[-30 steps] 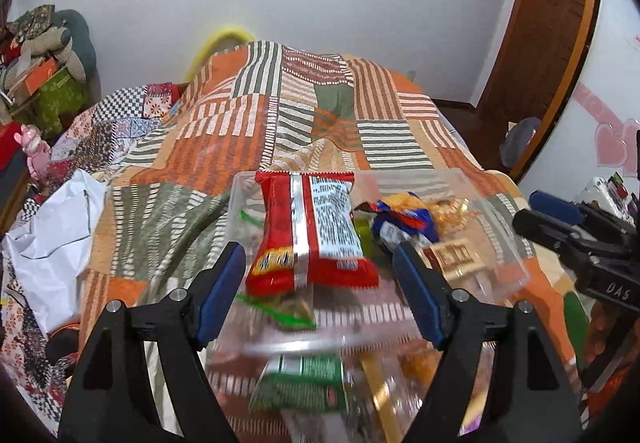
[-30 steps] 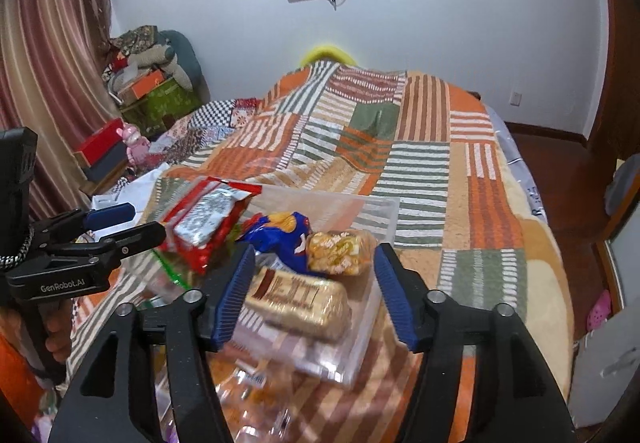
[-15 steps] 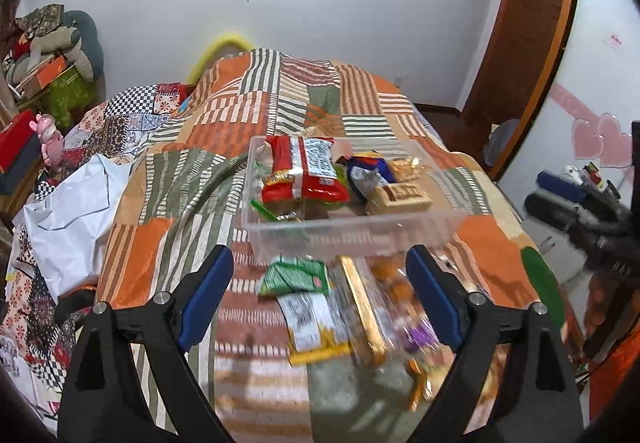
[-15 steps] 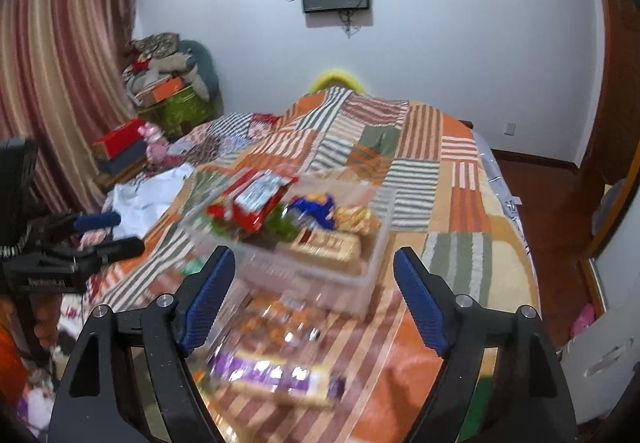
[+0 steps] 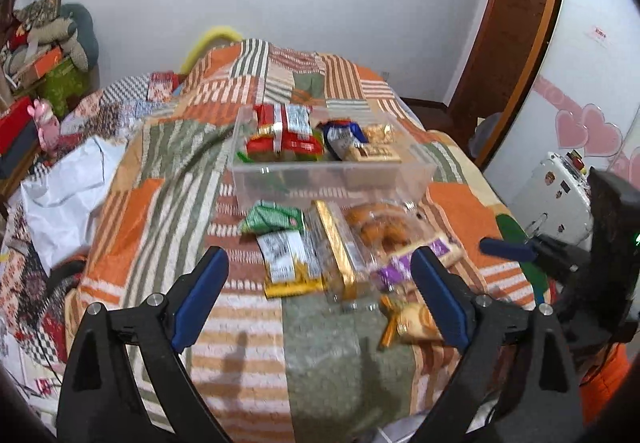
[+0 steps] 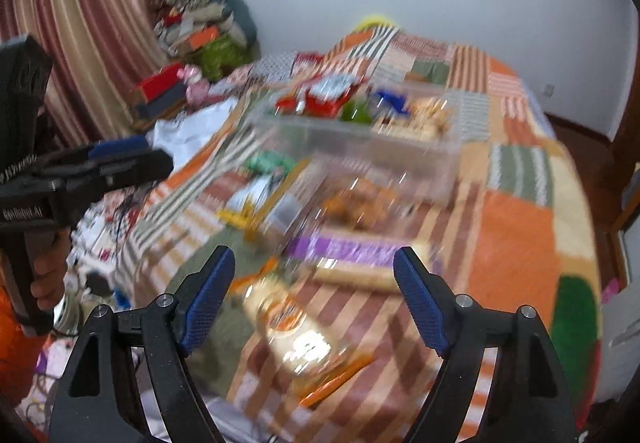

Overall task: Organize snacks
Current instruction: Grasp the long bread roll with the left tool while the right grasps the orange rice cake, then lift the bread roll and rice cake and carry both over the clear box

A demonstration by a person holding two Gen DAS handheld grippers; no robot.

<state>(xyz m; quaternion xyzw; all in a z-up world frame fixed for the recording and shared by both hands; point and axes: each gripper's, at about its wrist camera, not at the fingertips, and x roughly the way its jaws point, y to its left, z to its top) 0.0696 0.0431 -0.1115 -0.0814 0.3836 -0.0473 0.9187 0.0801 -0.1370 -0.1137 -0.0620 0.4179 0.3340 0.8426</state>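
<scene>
Both the left tongs [image 5: 318, 289] and right tongs [image 6: 314, 293] were spread wide, holding nothing, above loose snacks [image 5: 304, 255] near the bed's [image 5: 132, 211] foot edge.

Patchwork bed [image 5: 132, 211], clear bin [image 5: 332, 179], loose snack packets [image 5: 288, 263] beside it

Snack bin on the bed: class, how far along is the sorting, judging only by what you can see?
Done: the clear bin already holds a red packet and others. In hand: nothing; the left gripper and right gripper are open. Left: the green packet, gold-edged pack, purple bar and others lie on the quilt.
</scene>
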